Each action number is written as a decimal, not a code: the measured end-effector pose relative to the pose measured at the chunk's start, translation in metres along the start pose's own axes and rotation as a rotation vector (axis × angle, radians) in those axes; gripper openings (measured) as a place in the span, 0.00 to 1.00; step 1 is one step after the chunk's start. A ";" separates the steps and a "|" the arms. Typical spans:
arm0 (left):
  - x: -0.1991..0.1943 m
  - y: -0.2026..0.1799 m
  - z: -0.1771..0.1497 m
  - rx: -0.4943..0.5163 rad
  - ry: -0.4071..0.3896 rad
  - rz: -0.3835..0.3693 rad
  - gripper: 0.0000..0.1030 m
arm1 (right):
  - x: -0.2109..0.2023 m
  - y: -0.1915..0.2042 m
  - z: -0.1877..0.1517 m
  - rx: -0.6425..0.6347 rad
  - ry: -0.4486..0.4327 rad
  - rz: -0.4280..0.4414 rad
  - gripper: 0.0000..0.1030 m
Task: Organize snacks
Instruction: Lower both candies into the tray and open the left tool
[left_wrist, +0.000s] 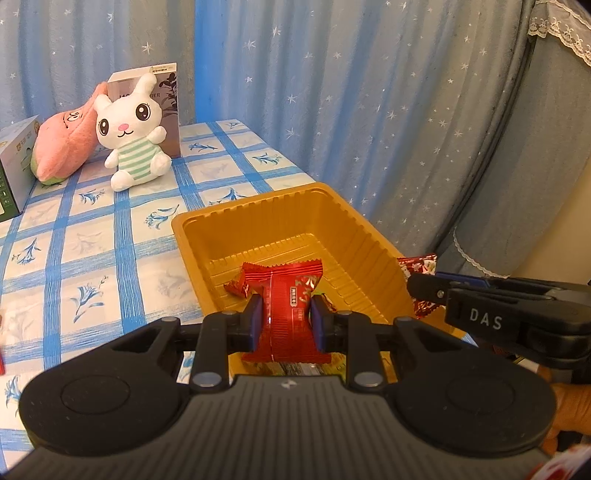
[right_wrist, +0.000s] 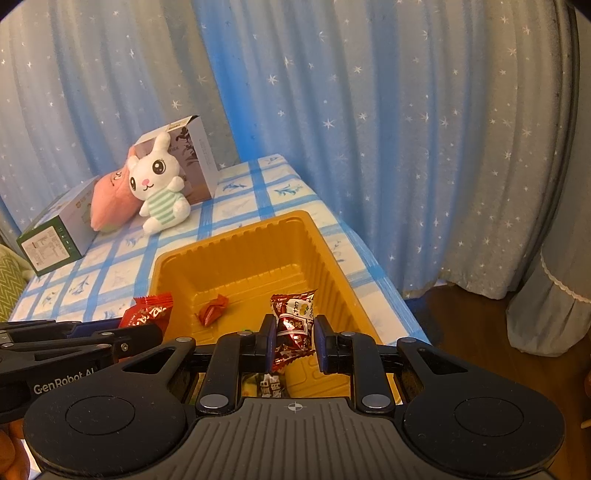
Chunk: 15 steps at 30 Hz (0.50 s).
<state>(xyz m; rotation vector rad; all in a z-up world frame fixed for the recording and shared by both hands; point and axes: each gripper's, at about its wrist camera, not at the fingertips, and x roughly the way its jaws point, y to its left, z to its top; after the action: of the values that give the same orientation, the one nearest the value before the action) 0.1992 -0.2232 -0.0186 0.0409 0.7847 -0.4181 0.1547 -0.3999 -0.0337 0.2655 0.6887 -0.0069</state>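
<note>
Far left on the table (left_wrist: 92, 236), checked blue-white cloth: green-white carton (right_wrist: 55, 236), pink plush (left_wrist: 62, 147), white plush rabbit (left_wrist: 133, 144) in striped top, grey box (right_wrist: 192, 162) behind. Ribbed gold plastic tray (left_wrist: 369, 236) near the right edge, one small red candy (right_wrist: 212, 310) inside. Left gripper (left_wrist: 286, 321) fingers pinch a crinkly red wrapper (left_wrist: 284, 295) over the tray. Right gripper (right_wrist: 293, 343) fingers narrow around a shiny dark-red foil snack (right_wrist: 291, 325), its right pad not clearly touching.

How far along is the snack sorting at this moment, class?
Done: one small red candy lies in the gold tray. In hand: the left gripper holds a red snack packet; the right gripper holds a dark red packet, both over the tray. Left: releasing both.
</note>
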 end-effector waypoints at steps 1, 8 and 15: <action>0.002 0.001 0.001 0.000 0.002 0.002 0.23 | 0.001 -0.001 0.001 0.001 0.000 0.000 0.21; 0.015 0.000 0.004 0.021 0.006 0.022 0.26 | 0.007 -0.005 0.004 0.011 0.005 0.000 0.21; 0.012 0.006 0.000 0.006 0.008 0.033 0.34 | 0.008 -0.006 0.003 0.014 0.006 0.002 0.21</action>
<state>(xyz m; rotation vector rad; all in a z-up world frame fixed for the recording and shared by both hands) 0.2092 -0.2217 -0.0277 0.0612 0.7899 -0.3893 0.1622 -0.4057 -0.0376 0.2796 0.6941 -0.0091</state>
